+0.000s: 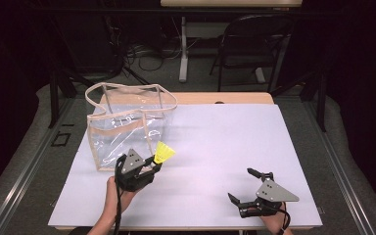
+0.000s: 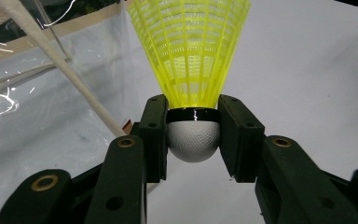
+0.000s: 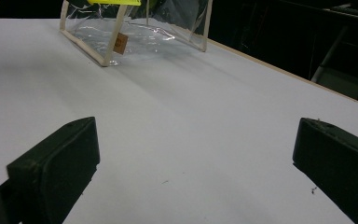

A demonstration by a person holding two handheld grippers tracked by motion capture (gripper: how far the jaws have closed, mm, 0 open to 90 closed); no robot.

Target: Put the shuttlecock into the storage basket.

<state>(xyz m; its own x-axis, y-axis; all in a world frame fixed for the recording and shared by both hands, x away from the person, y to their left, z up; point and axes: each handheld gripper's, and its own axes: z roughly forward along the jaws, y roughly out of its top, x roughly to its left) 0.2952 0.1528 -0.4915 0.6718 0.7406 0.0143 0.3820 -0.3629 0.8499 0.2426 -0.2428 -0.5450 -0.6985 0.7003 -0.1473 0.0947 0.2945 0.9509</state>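
- White table (image 1: 215, 147), smooth and matte, with a pale wood edge at the far side; beyond it a dark room with a grey floor, a black chair (image 1: 252, 46), a white table leg and tangled cables
- Left gripper (image 1: 152, 168), held up in the person's hand (image 1: 113, 193), is clamped on a shuttlecock (image 1: 164, 153); in the left gripper view both black jaws press the sides of its rounded white cork (image 2: 193, 140), which has a fine mesh texture and a glossy black band on top
- The yellow plastic skirt (image 2: 191, 46), a ribbed lattice cone, flares away beyond the fingertips
- Just beside that gripper, on its left and farther out, stands a clear bag (image 1: 127, 125): crinkly see-through plastic, boxy, beige trim on every edge, open at the top
- Right gripper (image 1: 249, 188) sits low over the near right of the table, jaws spread wide with nothing between them but bare surface
- From the right gripper, the bag (image 3: 135, 32) lies well ahead and to its left
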